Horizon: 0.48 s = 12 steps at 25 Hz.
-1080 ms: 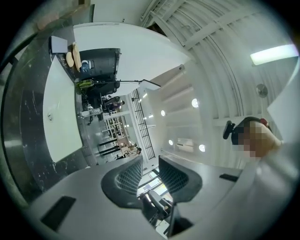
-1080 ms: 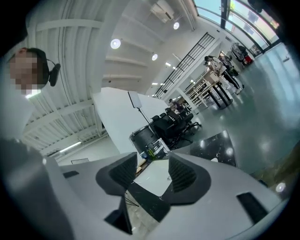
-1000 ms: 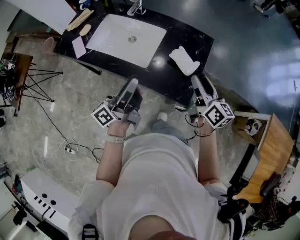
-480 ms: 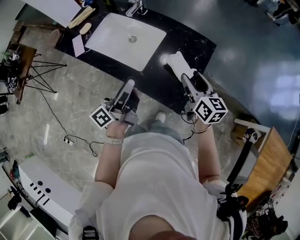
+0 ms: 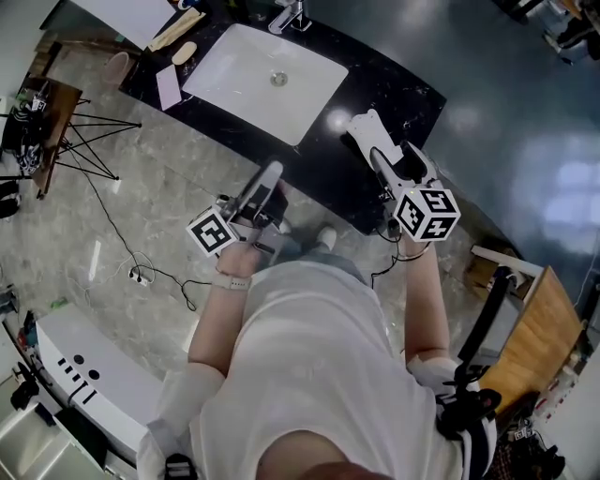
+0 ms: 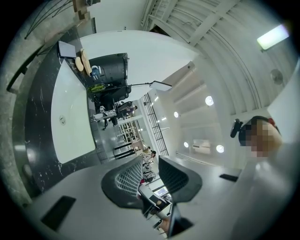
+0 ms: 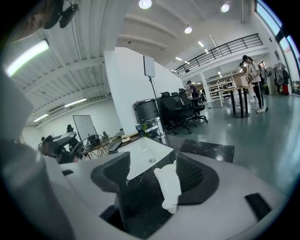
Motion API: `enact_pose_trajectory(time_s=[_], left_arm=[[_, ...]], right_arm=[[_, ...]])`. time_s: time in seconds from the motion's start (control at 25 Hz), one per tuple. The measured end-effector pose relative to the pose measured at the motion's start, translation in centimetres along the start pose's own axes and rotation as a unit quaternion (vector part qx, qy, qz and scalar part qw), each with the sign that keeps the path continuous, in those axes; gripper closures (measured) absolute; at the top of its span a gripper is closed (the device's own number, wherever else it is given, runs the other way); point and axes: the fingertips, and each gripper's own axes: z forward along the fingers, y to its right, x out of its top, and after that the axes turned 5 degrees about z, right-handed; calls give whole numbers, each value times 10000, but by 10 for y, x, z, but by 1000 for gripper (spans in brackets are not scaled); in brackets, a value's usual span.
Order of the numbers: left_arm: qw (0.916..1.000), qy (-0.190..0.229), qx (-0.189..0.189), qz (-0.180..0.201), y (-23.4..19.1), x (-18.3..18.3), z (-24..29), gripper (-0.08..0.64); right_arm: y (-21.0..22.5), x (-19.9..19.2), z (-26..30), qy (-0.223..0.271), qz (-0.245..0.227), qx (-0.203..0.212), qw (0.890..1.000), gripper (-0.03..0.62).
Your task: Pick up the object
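Reach is on. The right gripper (image 7: 152, 158) is down over the black counter (image 5: 375, 84), lined up on the object (image 5: 364, 129), a small white moulded piece lying flat on the counter's right-hand stretch, between the sink (image 5: 258, 80) and the right end. The jaws have just been opening, and they're parted now with the object showing in the gap, hard up by the outer jaw and well clear of the inner one. Nothing is gripped yet: the pads aren't pressing on it.

So I'd call this the approach, just short of the grasp. Next it looks to need a little more forward and down, plus a nudge sideways so the piece sits centred, then a squeeze across its narrow width. The piece is low and flat on a hard top, so the tips will likely have to come right to the surface, and it could skate away if only one pad meets it.

The left gripper (image 6: 150, 159) hangs back off the counter's front edge by the sink, nose tipped up at the room, jaws slightly apart and empty.

Around it, a tap (image 5: 291, 14) stands at the back edge and a few small bits lie at the far left end, all well apart from the object. A tripod (image 5: 84, 141) and a cable (image 5: 141, 272) are on the floor. Nothing blocks the reach.
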Motion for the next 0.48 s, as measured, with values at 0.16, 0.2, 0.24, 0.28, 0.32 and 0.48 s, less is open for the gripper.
enact_pose_trajectory(time_s=[0.16, 0.2, 0.24, 0.28, 0.32, 0.48], left_arm=[[10000, 23, 2, -11, 1, 5, -2, 468], [10000, 28, 12, -21, 0, 5, -3, 468], [10000, 36, 31, -32, -1, 5, -4, 468], [10000, 48, 52, -43, -3, 6, -5, 468], [9999, 68, 67, -56, -4, 7, -6, 468], [9998, 170, 92, -94, -8, 13, -12, 468]], right_arm=[[4, 3, 7, -128, -137, -55, 9998, 290], [5, 4, 8, -166, -197, -58, 9997, 285], [5, 5, 10, -210, -250, -44, 9995, 282], [6, 5, 13, -254, -288, -18, 9993, 279], [7, 5, 16, -295, -319, 9, 9991, 276], [10, 2, 29, -513, -493, 68, 9974, 264]])
